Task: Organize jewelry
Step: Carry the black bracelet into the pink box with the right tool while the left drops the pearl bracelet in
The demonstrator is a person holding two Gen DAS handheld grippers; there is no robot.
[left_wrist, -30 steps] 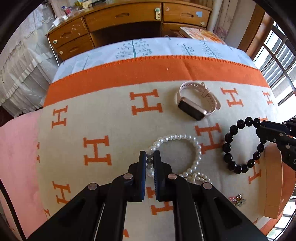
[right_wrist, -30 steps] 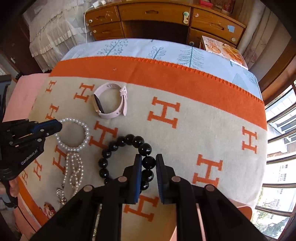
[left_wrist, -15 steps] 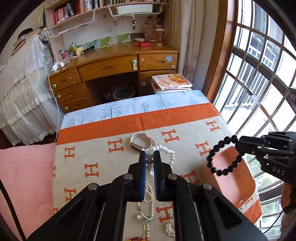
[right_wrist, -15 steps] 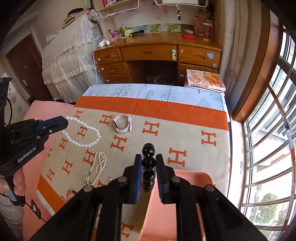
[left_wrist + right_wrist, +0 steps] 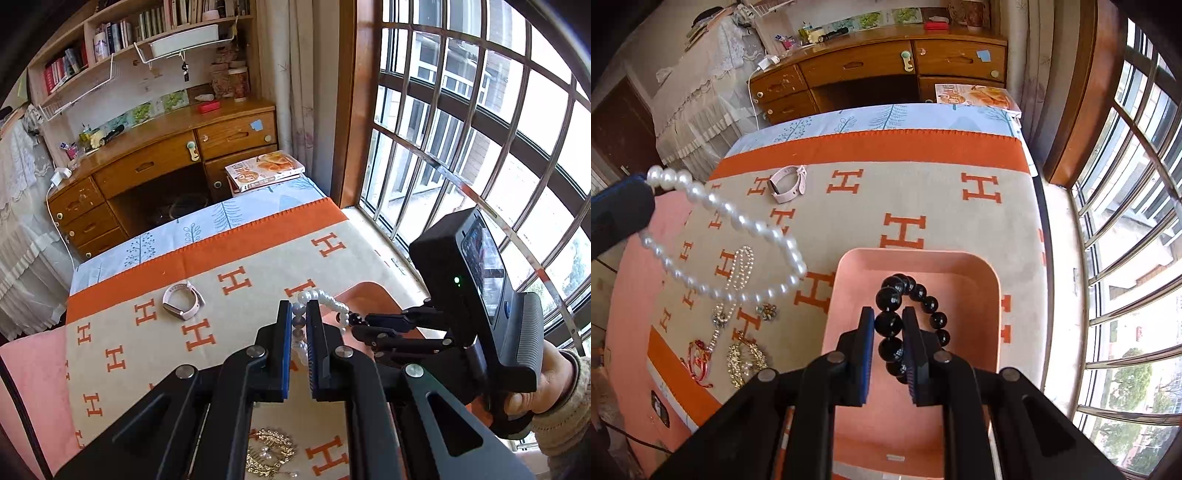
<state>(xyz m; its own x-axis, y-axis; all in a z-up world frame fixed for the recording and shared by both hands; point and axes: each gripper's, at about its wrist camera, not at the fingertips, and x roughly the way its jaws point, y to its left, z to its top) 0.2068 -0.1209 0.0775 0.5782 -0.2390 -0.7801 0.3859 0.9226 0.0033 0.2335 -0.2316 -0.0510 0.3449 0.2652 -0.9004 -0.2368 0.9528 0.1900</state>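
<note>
My left gripper is shut on a white pearl bracelet and holds it in the air; the bracelet hangs from the left gripper's tip in the right wrist view. My right gripper is shut on a black bead bracelet and holds it over the pink tray. In the left wrist view the right gripper points in from the right, close to the pearls. A pink smartwatch lies on the blanket, also seen in the left wrist view.
A pearl necklace, a small flower brooch, a red bangle and a gold leaf hairpiece lie at the blanket's left front. A wooden desk stands behind the bed. A barred window is at the right.
Both grippers have lifted their bracelets off the blanket. The right one has carried the black beads over the pink tray; the left has swung the pearls right, toward it.
</note>
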